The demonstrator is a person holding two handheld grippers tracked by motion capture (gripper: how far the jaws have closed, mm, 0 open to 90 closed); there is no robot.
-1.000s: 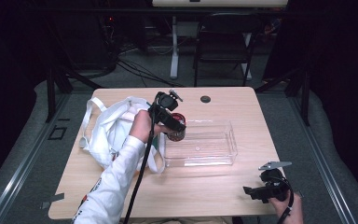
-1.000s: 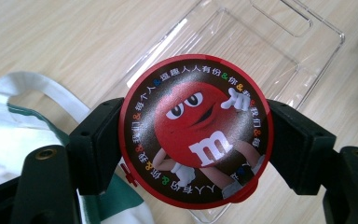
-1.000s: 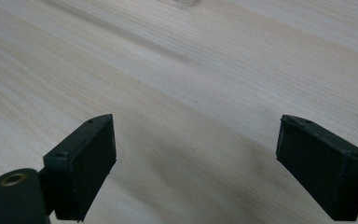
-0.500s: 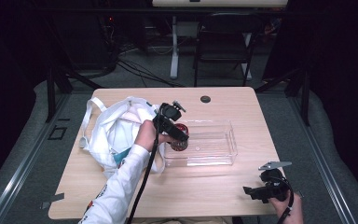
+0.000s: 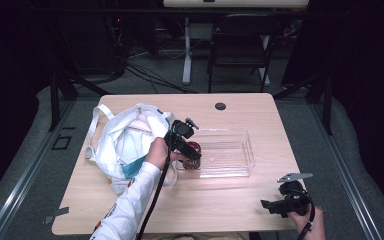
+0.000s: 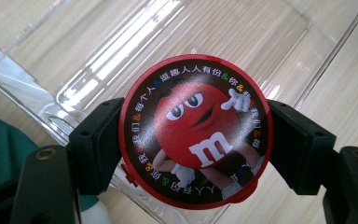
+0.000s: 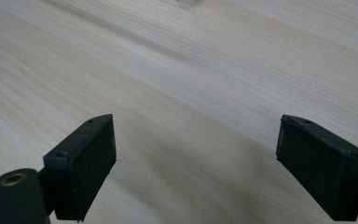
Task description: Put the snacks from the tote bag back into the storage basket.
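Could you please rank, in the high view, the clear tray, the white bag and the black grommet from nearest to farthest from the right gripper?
From the right gripper:
1. Clear tray, mid-table.
2. Black grommet, far edge.
3. White bag, left side.

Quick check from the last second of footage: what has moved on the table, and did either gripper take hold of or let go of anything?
The left gripper has come down with the round red candy tin into the near-left end of the clear plastic tray, jaws still clamped on the tin's rim. Nothing was released or newly grasped. The right gripper stayed put, open over bare table; the white bag and the tray kept their places.
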